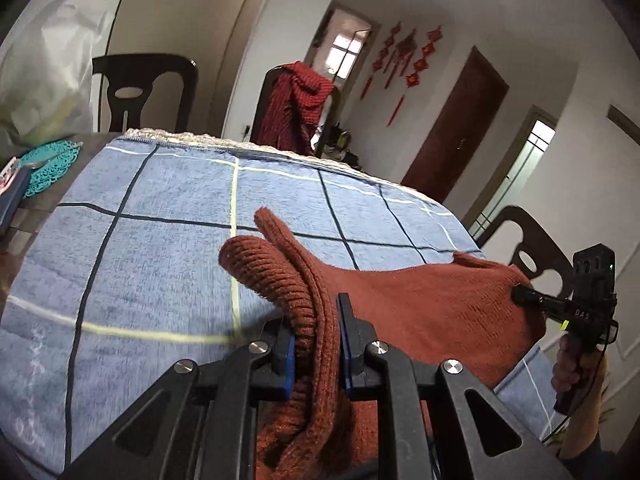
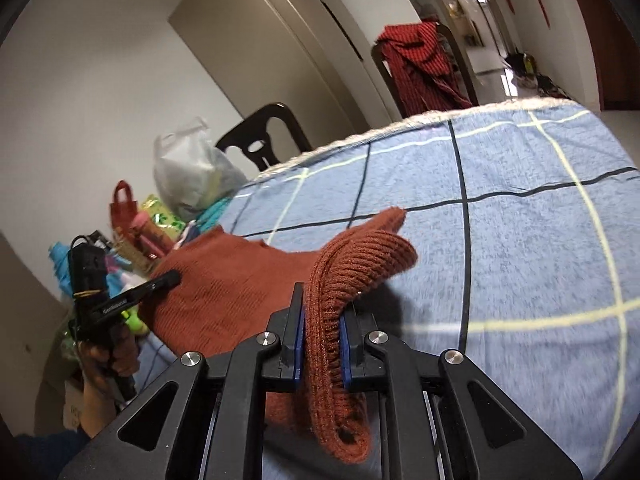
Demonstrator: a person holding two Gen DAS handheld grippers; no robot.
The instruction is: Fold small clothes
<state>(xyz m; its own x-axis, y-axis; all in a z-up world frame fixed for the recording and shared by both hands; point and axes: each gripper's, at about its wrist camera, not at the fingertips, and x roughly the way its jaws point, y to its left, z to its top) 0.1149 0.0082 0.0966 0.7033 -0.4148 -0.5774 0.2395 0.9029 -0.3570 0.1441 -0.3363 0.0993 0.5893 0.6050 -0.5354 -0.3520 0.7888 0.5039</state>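
Note:
A rust-brown knitted garment [image 1: 420, 300] hangs stretched between my two grippers above the blue checked cloth [image 1: 160, 240] on the table. In the left wrist view, my left gripper [image 1: 315, 312] is shut on a bunched ribbed edge of it. At the right, my right gripper [image 1: 520, 292] pinches the other end, held by a hand [image 1: 576, 364]. In the right wrist view, my right gripper [image 2: 322, 308] is shut on a ribbed fold of the garment [image 2: 224, 280]. My left gripper [image 2: 172, 278] grips the far left corner. The blue cloth [image 2: 520, 240] lies below.
A dark chair with a red checked garment [image 1: 296, 108] draped over it stands behind the table. Another chair [image 1: 144, 92] and a plastic bag [image 1: 44, 72] are at the back left, with a teal mat [image 1: 48, 164] beside them. A third chair [image 1: 532, 252] is at the right. Bags and clutter [image 2: 136, 224] crowd the table's left end.

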